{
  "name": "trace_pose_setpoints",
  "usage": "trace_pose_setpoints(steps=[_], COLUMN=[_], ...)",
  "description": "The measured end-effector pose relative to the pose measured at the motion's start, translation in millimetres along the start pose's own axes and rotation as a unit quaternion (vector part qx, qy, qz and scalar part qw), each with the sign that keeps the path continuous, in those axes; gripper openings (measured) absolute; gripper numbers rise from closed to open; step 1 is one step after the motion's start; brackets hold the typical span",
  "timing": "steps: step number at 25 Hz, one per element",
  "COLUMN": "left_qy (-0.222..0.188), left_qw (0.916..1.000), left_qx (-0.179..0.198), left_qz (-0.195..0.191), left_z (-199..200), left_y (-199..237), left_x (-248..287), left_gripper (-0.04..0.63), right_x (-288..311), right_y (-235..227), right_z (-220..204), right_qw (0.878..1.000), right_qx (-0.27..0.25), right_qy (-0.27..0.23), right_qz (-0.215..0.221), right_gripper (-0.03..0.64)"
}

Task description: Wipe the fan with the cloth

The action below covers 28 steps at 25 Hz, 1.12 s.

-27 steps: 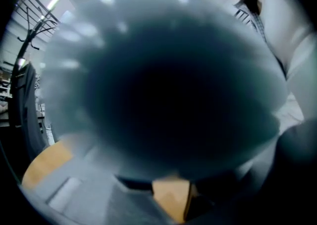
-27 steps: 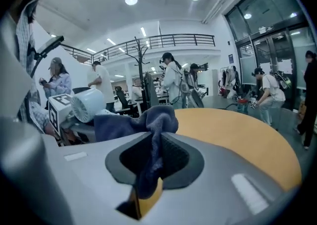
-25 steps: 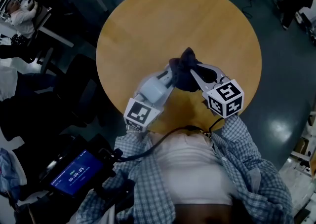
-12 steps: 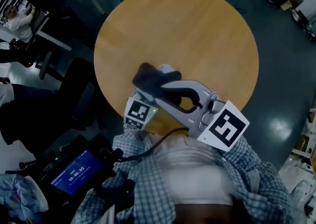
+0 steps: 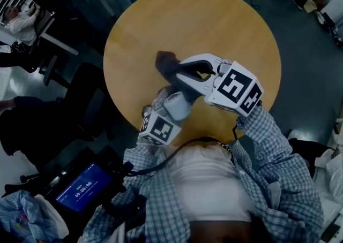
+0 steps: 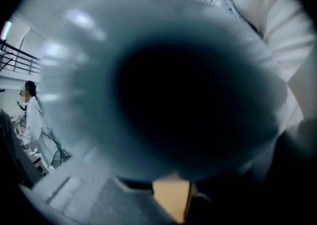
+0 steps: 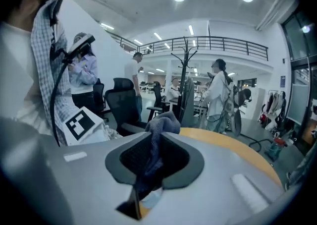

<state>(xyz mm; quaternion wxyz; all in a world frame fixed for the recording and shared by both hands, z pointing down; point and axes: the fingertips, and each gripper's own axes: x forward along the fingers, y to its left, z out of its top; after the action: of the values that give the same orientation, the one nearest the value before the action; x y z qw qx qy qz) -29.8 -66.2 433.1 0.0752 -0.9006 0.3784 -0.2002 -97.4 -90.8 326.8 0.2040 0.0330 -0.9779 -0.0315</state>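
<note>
Open office space surrounds us, with a railed mezzanine, ceiling lights, several people standing about and a dark office chair (image 7: 121,104) beyond the counter's far edge. We stand at the near edge of the round wooden counter (image 5: 214,22), whose top carries nothing that we can see.

Both tools hang above the counter's near half. The right gripper (image 5: 174,70) lies higher and crosses over the left gripper (image 5: 167,100), which points up from the near edge beneath it.

A pale round thing with a dark middle, badly blurred, fills the left gripper view. We take it for the fan (image 6: 74,70), held right against that lens above the counter. It hides the left fingers, so we cannot tell whether they are spread or closed.

The cloth (image 7: 161,122) is dark and bunched. The right fingers (image 7: 181,157) are pinched on it, and a loose tuft stands out past their tips.

We judge the cloth light, soft and limp. It will fold and slide instead of pushing back, so it is best gripped on a thick fold deep between the fingers. The fan is probably light, hard and smooth, perhaps delicate at its grille. It is safer taken by its body or handle.
</note>
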Motion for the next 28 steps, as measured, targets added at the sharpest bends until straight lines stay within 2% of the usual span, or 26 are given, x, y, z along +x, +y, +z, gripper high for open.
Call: trace_pose_setpoints(steps=[4, 6, 10, 13, 17, 20, 23, 25, 26, 28], left_qy=[0.001, 0.007, 0.005, -0.005, -0.01, -0.012, -0.022, -0.034, -0.04, -0.051], left_qw=[0.9994, 0.999, 0.9999, 0.9993, 0.997, 0.9945, 0.9912, 0.9883, 0.9867, 0.9838], left_qx=[0.031, 0.04, 0.013, -0.021, -0.049, -0.07, -0.094, -0.111, -0.12, -0.133], left_qz=[-0.013, -0.018, 0.0, 0.03, 0.059, 0.076, 0.09, 0.099, 0.103, 0.109], left_z=[4.0, 0.9, -4.7, -6.5, -9.6, -10.7, -9.6, -6.1, -4.0, -0.5], left_y=[-9.6, -13.4, -8.2, 7.6, 24.6, 31.7, 38.5, 43.6, 46.2, 50.0], left_x=[2.1, 1.9, -2.9, -9.1, -15.8, -17.0, -17.9, -19.8, -20.9, -23.0], left_gripper=[0.146, 0.146, 0.146, 0.146, 0.146, 0.146, 0.146, 0.146, 0.146, 0.146], right_x=[22.2, 30.5, 34.5, 19.9, -10.5, -34.6, -53.1, -54.9, -52.7, -48.1], right_y=[-23.5, -33.2, -53.7, -56.0, -26.7, 12.3, 57.0, 79.5, 82.4, 71.2], right_z=[-48.2, -69.3, -97.2, -96.3, -60.6, -20.6, 20.1, 26.1, 18.1, -10.5], right_qw=[0.997, 0.994, 0.993, 0.994, 0.993, 0.989, 0.982, 0.981, 0.983, 0.985], right_qx=[-0.004, 0.01, 0.039, 0.064, 0.101, 0.099, 0.096, 0.097, 0.097, 0.11], right_qy=[0.079, 0.103, 0.11, 0.074, -0.022, -0.098, -0.165, -0.165, -0.152, -0.129], right_qz=[0.016, 0.018, -0.021, -0.05, -0.055, -0.036, 0.009, 0.027, 0.019, -0.023], right_gripper=[0.057, 0.057, 0.057, 0.057, 0.056, 0.057, 0.057, 0.057, 0.057, 0.057])
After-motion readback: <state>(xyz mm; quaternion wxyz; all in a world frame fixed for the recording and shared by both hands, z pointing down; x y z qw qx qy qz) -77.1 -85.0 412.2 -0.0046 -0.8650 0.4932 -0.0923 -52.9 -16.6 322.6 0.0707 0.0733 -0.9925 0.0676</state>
